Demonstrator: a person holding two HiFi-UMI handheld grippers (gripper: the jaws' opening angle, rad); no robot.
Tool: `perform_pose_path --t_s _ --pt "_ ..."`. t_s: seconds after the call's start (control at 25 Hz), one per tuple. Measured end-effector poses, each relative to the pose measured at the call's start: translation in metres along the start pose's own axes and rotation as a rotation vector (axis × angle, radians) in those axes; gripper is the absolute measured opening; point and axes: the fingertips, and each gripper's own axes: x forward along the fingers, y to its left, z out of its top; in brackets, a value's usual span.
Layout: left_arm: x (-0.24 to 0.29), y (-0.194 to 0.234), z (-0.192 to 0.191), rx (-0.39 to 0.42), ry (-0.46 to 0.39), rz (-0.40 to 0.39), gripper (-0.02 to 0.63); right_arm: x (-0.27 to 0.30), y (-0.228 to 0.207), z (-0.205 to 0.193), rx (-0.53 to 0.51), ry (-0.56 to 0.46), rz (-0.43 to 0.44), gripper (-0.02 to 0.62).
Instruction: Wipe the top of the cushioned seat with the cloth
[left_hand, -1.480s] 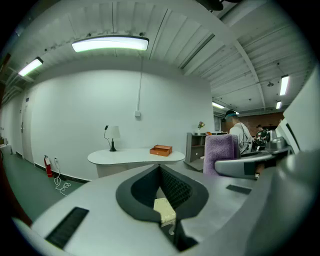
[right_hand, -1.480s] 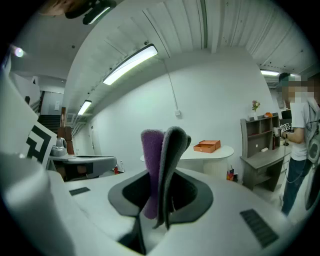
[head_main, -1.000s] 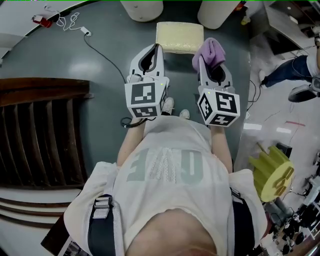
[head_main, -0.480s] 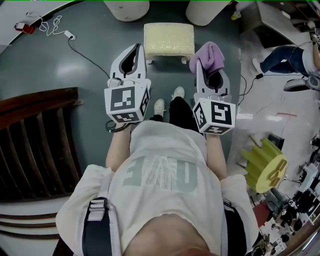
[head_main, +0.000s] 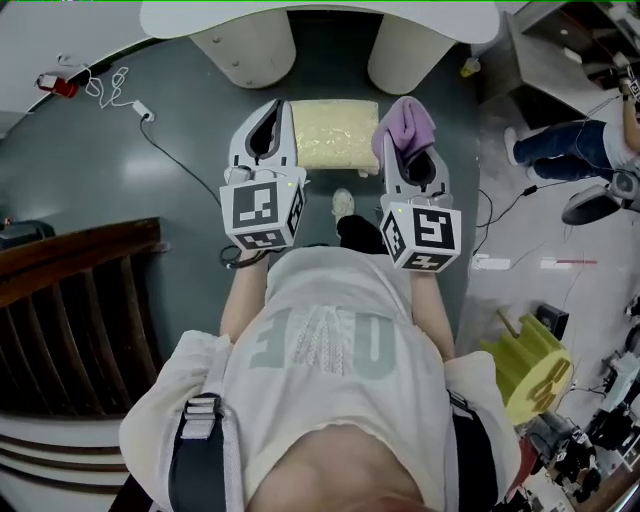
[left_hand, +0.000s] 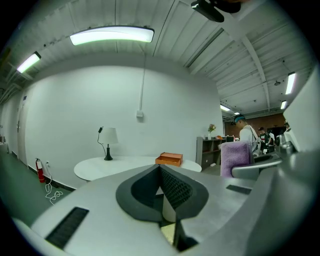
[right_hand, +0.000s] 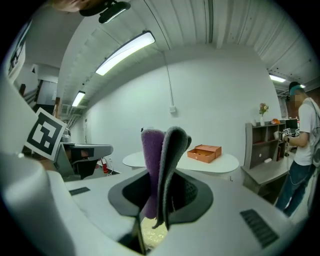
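Note:
The pale yellow cushioned seat (head_main: 335, 135) stands on the grey floor just ahead of the person's feet, under the edge of a white table. My left gripper (head_main: 270, 110) hovers over the seat's left edge, shut with nothing between its pads (left_hand: 161, 172). My right gripper (head_main: 402, 140) is at the seat's right edge, shut on a folded purple cloth (head_main: 407, 122). In the right gripper view the cloth (right_hand: 161, 160) sticks up from the jaws, and a bit of the seat (right_hand: 150, 234) shows below. The left gripper view also catches the cloth (left_hand: 235, 157).
The round white table (head_main: 320, 15) rests on two thick legs (head_main: 245, 50) just behind the seat and carries an orange box (left_hand: 168, 159) and a lamp (left_hand: 107, 142). A cable (head_main: 175, 160) trails on the floor at left. Dark wooden steps (head_main: 80, 300) lie left. Another person (head_main: 570, 150) stands at the right.
The person has stepped forward, so the seat now lies between the two gripper tips and the white table has come into view. The cloth stays held.

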Motion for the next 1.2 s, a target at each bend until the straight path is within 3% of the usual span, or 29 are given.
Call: perform_pose_path --t_s 0.28,0.56,1.0,1.2 --pt "0.046 -0.016 0.030 0.039 -0.020 0.004 0.008 0.054 -0.023 0.033 0.026 -0.002 0.080 0.097" --pt "0.065 0.010 0.037 -0.039 -0.011 0.008 0.008 0.075 -0.007 0.048 0.001 -0.008 0.070 0.097" --pt "0.094 0.016 0.018 -0.025 0.052 -0.007 0.008 0.094 -0.019 0.042 -0.006 0.037 0.050 0.097" --pt "0.115 0.015 -0.015 0.015 0.074 -0.043 0.008 0.121 -0.021 0.004 0.035 0.100 0.064 0.098"
